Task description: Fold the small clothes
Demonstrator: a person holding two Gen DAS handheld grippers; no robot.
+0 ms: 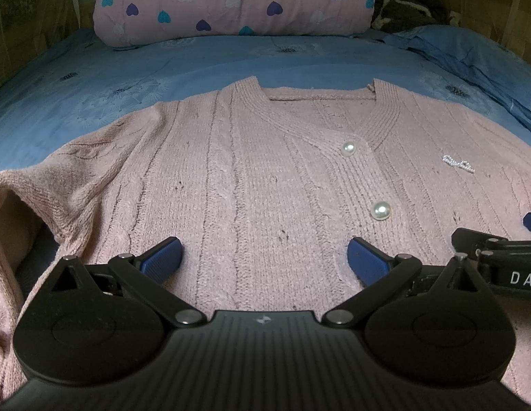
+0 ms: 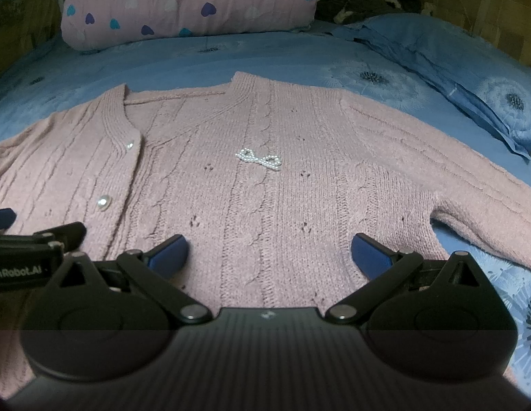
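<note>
A pink knitted cardigan [image 1: 251, 178] lies spread flat, front up, on the blue bedsheet [image 1: 94, 78], neckline toward twelve o'clock. Its left sleeve [image 1: 42, 185] bunches up at nine o'clock in the left wrist view.

The left hand-held gripper [image 1: 264, 257] hangs low over the cardigan's lower front, its blue pads [image 1: 162, 257] spread wide with bare knit between them; it pinches nothing, and whether the pads touch the knit I cannot tell. Two pearl buttons [image 1: 381, 210] sit at about one o'clock from it.

The right hand-held gripper [image 2: 269, 257] is likewise spread wide and pinches nothing, above the cable-knit panel, with a beaded bow [image 2: 259, 159] at twelve o'clock. The other sleeve [image 2: 471, 185] stretches toward three o'clock.

A heart-print rolled quilt [image 2: 190, 3] rests at the head of the bed.
</note>
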